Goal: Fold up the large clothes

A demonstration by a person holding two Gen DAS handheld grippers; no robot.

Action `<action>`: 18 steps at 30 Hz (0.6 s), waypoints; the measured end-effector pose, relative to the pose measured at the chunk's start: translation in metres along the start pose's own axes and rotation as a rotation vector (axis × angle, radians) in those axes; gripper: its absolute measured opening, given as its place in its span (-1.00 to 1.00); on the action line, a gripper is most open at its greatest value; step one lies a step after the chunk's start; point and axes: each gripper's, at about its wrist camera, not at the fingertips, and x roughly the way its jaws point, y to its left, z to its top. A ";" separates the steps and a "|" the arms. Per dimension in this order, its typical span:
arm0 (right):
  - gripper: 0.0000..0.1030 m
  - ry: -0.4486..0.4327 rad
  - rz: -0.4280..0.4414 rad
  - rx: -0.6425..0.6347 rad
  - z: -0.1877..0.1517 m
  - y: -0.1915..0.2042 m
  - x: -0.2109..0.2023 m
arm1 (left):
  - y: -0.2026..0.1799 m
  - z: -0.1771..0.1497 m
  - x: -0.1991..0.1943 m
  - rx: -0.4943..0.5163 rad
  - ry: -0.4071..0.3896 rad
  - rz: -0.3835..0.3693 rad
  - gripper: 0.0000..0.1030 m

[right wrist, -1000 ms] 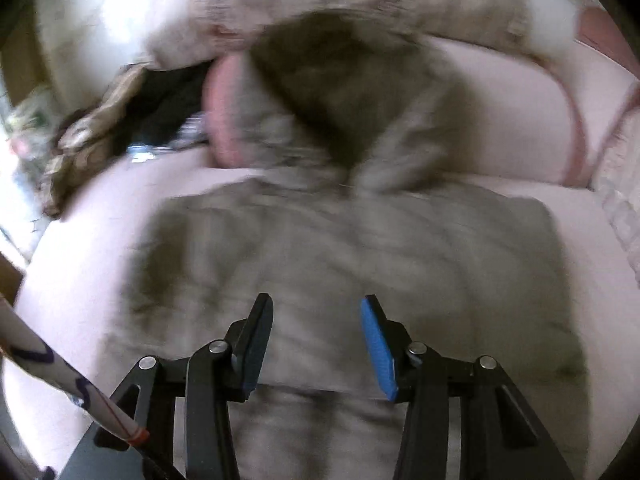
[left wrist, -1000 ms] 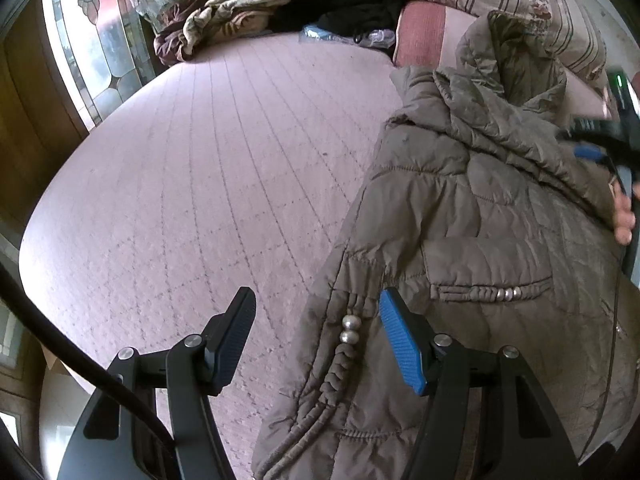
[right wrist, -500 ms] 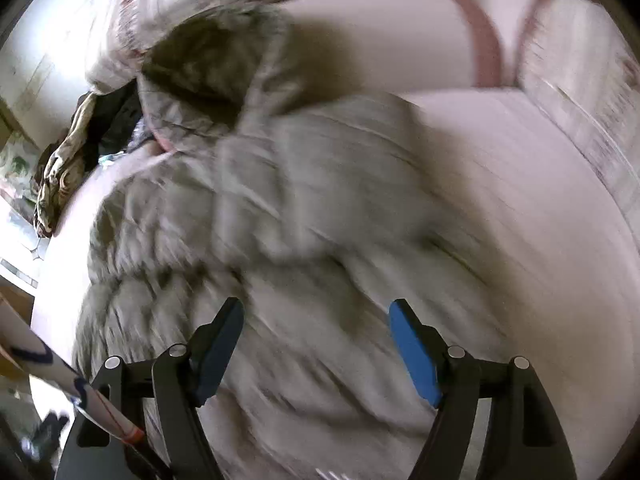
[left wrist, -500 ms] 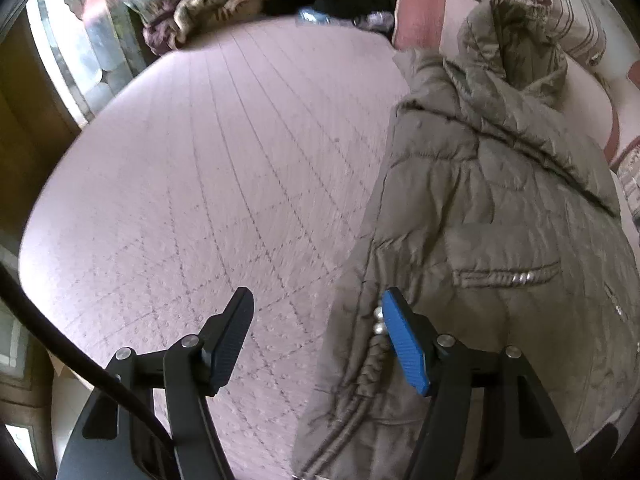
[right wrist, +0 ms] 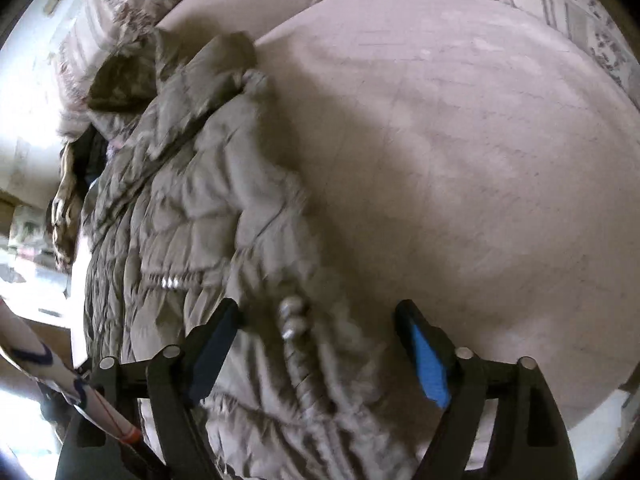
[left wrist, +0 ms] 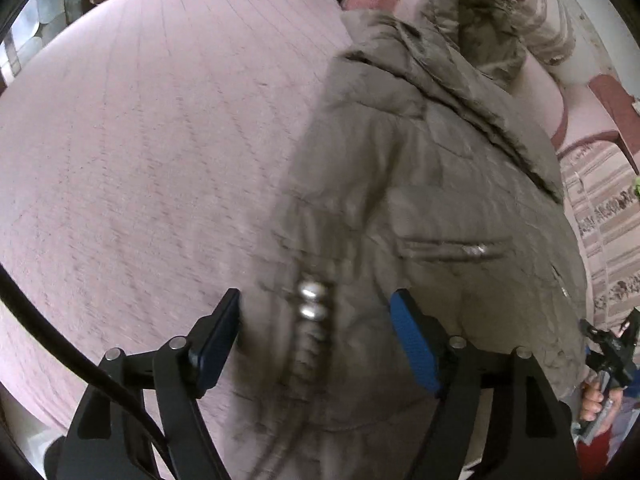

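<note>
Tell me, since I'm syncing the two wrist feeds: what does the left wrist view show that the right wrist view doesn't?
Only the left wrist view shows the right gripper itself, at the jacket's near right edge, and a red-trimmed pillow.
Only the right wrist view shows the wide bare stretch of bedspread on the jacket's other side.
Both share the quilted olive jacket lying on the bed, its hood toward the pillows; each gripper is open over a beaded cord.

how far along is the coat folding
Done: the padded coat lies spread on the pink bedspread, hood toward the pillows. In hand: left gripper and right gripper, both open, straddle its beaded side edges without pinching. Left: no fold shows yet, so all folds.
</note>
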 end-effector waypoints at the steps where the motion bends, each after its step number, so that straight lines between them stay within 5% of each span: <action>1: 0.25 0.001 -0.008 -0.028 -0.003 0.007 0.002 | -0.005 -0.001 0.001 0.011 0.010 0.014 -0.07; 4: -0.40 0.009 -0.011 -0.062 -0.006 0.015 0.001 | -0.012 -0.003 -0.008 0.033 0.008 0.064 -0.53; 7: -0.57 -0.013 0.008 -0.080 -0.011 0.014 -0.020 | -0.011 -0.014 -0.028 0.045 -0.011 0.073 -0.59; 12: -0.57 0.000 -0.058 -0.146 -0.029 0.017 -0.020 | -0.014 -0.035 -0.037 0.063 -0.035 0.158 -0.43; 18: -0.10 -0.088 -0.113 -0.088 -0.032 0.009 -0.036 | -0.027 -0.042 -0.079 0.093 -0.149 0.270 -0.09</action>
